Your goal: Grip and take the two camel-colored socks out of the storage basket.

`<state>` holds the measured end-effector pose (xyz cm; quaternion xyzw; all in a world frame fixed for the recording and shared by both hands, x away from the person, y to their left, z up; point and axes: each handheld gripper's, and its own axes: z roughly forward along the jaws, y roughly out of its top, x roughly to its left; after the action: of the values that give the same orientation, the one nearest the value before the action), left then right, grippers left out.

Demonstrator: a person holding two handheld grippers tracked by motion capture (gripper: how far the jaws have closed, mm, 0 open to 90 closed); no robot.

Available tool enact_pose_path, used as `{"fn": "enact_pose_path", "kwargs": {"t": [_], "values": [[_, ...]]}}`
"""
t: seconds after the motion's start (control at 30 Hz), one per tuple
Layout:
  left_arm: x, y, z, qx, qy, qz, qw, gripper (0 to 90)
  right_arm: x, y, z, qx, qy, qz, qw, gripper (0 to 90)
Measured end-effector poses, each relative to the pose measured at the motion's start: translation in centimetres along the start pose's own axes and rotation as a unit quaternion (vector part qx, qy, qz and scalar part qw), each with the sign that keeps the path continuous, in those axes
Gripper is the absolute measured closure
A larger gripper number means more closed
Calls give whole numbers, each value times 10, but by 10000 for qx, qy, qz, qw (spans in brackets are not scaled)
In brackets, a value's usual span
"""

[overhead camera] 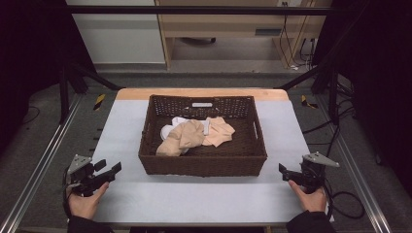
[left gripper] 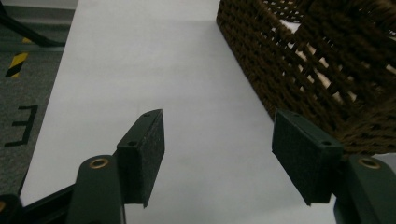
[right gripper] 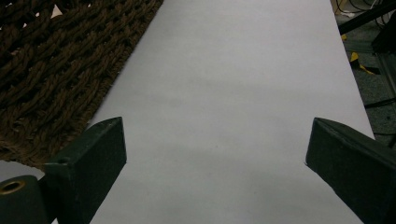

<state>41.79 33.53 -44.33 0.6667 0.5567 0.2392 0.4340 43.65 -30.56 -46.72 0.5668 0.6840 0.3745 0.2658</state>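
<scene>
1. Nearest the high view's camera are the person's two hands at the near edge of the table. Its pale sheet lies bare between them and along both sides of the basket.
2. The brown woven basket stands mid-table, well apart from both grippers. Bare strips of table run to its left and right, and a wider bare band lies in front of it.
3. Beige and white socks lie heaped inside the basket, toward its middle and back. Its near wall cuts off the low part of the heap. How many pieces there are cannot be told, as they overlap.
4. The left gripper rests at the near left corner of the table. Its jaws stand wide with nothing between them. In the left gripper view, the basket's corner sits just beyond the right-hand jaw, and pale cloth shows through the weave.
5. The right gripper rests at the near right corner. In the right gripper view, its jaws are spread far apart over bare table. The basket's wall lies to the left there, and the table's edge and floor cables show to the right.
</scene>
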Motion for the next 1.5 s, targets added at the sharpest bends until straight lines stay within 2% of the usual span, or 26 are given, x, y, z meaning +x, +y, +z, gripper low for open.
{"fn": "enact_pose_path", "kwargs": {"t": [0.2,0.3,0.37,0.7,0.8,1.0,1.1,1.2,1.5], "values": [[-5,16,-7,-246,-35,55,9997,381,1,0,0,13,-12,-61,10000,54],[-6,20,-8,-285,-47,83,9995,385,1,0,-1,-8,-4,-64,10000,54],[-7,25,-10,-371,-70,67,9993,388,0,0,-1,-17,24,5,10000,52],[-19,51,-15,-645,-187,104,9977,388,0,1,0,5,4,9,10000,48],[-28,63,-14,-730,-261,211,9968,388,1,1,-1,-14,-22,10,10000,48],[-42,80,-10,-820,-377,266,9956,389,0,1,0,14,-40,5,10000,47],[-47,84,-7,-823,-418,289,9953,390,0,1,0,0,-35,-2,10000,47],[-57,90,-3,-779,-453,415,9951,393,0,1,0,3,-34,-5,10000,44],[-76,104,2,-864,-616,479,9932,406,0,1,1,33,-47,-18,10000,44]]}}
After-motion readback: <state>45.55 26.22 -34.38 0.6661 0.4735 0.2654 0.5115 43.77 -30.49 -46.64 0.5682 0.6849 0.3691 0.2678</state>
